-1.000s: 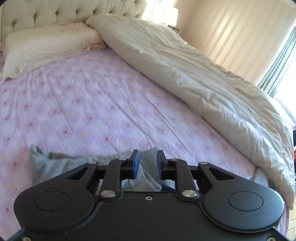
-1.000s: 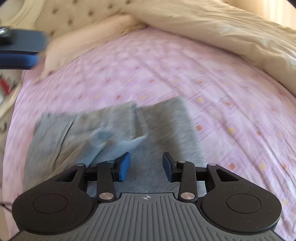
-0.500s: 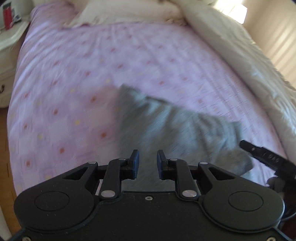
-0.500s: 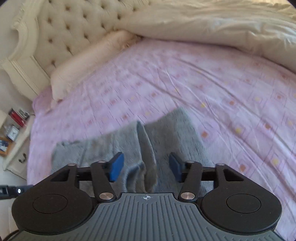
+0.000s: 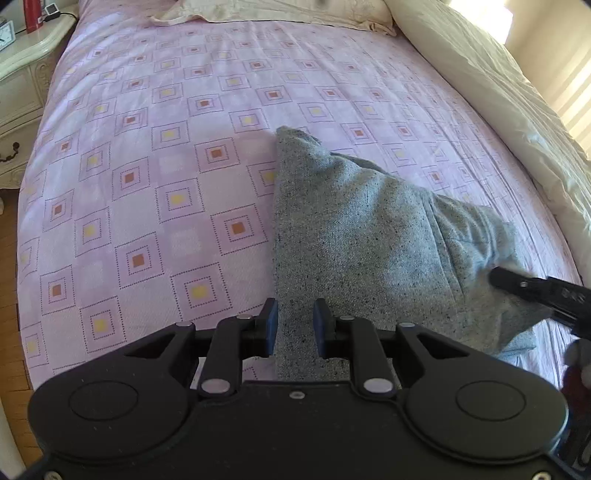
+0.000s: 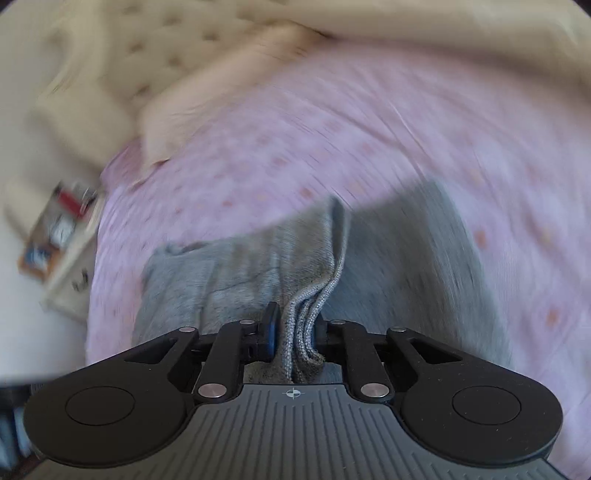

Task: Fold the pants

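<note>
Grey pants lie folded on the pink patterned bed sheet. My left gripper is open, its jaws a small gap apart, over the near left edge of the pants. My right gripper is shut on a bunched edge of the pants and lifts it into a ridge. The right gripper also shows in the left wrist view, at the pants' right corner. The right wrist view is blurred.
A cream duvet is piled along the right side of the bed. Pillows lie at the head. A white nightstand with small items stands at the left. Wood floor shows past the bed's left edge.
My right gripper has closed on the pants edge and pulled it up. My left gripper has swung down and left over the pants' near edge, still open.
</note>
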A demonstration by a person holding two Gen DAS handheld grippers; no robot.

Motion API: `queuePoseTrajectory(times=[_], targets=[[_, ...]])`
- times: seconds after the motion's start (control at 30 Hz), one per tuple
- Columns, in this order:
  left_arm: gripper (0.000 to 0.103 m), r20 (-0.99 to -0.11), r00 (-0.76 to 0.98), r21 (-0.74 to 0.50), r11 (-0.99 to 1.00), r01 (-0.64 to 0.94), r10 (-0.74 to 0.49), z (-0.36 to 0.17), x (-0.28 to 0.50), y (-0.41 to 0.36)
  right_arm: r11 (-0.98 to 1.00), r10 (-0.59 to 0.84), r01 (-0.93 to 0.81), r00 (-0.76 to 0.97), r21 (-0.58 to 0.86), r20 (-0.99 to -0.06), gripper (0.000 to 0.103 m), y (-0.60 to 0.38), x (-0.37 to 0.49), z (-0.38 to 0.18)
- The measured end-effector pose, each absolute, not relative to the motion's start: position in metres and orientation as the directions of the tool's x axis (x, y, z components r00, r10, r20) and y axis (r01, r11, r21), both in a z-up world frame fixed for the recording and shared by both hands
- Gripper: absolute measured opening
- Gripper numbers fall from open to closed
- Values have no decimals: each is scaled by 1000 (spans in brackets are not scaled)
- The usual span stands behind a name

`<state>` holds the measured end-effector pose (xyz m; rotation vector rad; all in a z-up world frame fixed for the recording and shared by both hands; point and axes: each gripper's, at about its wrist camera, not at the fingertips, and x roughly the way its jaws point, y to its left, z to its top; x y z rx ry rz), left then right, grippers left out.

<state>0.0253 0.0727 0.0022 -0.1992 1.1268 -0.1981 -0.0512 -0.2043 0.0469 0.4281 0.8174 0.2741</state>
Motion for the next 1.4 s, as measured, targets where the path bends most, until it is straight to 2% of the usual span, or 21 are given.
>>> queuePoseTrajectory(times=[0.07,0.1,0.2,0.27,0.4,0.43,0.5,0.57,0.6,0.67,0.7,0.77,0.87,0.9,0.93,1.0,1.17,1.27,1.4], targets=[[27,-868,424,-267,963,43,-259,4,25,76,847,423,-91,710,523,-562,12,-214,-61,70],[27,-865,429,-270,962,37,-260,5,24,78,863,388,-67,724,501,-571,12,-220,-63,77],[27,-859,441,-273,961,37,-261,8,23,78,936,189,83,702,342,-687,13,-234,-60,67],[27,-858,445,-263,963,50,-257,9,24,73,945,130,170,587,279,-799,13,-238,-44,37],[27,-864,438,-224,969,105,-247,14,25,54,937,131,198,564,287,-815,19,-239,-40,27],[28,-861,440,-223,967,125,-256,17,24,49,935,127,204,573,291,-810,19,-240,-42,30],[28,-849,455,-219,962,160,-269,27,24,39,941,69,218,622,258,-780,31,-239,-48,38],[29,-830,481,-219,958,185,-283,36,26,27,948,-17,236,704,212,-710,38,-239,-58,50],[32,-823,487,-221,955,198,-291,38,27,20,951,-30,228,737,207,-675,38,-238,-60,53],[38,-812,493,-223,947,231,-311,40,29,5,961,30,149,780,233,-625,38,-236,-63,59],[39,-811,491,-218,943,251,-319,38,30,-3,963,80,106,769,250,-634,38,-233,-61,58],[39,-829,463,-196,939,283,-313,25,32,-16,963,140,74,684,260,-716,38,-229,-51,44],[39,-879,406,-128,944,304,-250,-7,31,-28,973,95,135,514,189,-853,38,-222,-35,14],[45,-892,396,-90,942,323,-220,-18,27,-31,970,102,138,514,199,-852,38,-224,-34,14],[47,-892,402,-63,938,340,-206,-24,22,-31,967,104,144,522,208,-847,38,-226,-35,16],[46,-879,428,-54,933,355,-213,-19,15,-30,958,98,174,547,227,-831,38,-231,-37,24],[44,-824,505,-97,942,322,-258,26,31,-20,966,62,140,693,219,-718,38,-229,-37,43],[45,-818,519,-121,955,270,-250,37,63,-22,961,72,154,661,228,-747,38,-227,-25,34],[44,-842,484,-158,966,203,-239,24,103,-28,972,32,163,622,169,-782,38,-222,-17,17]])
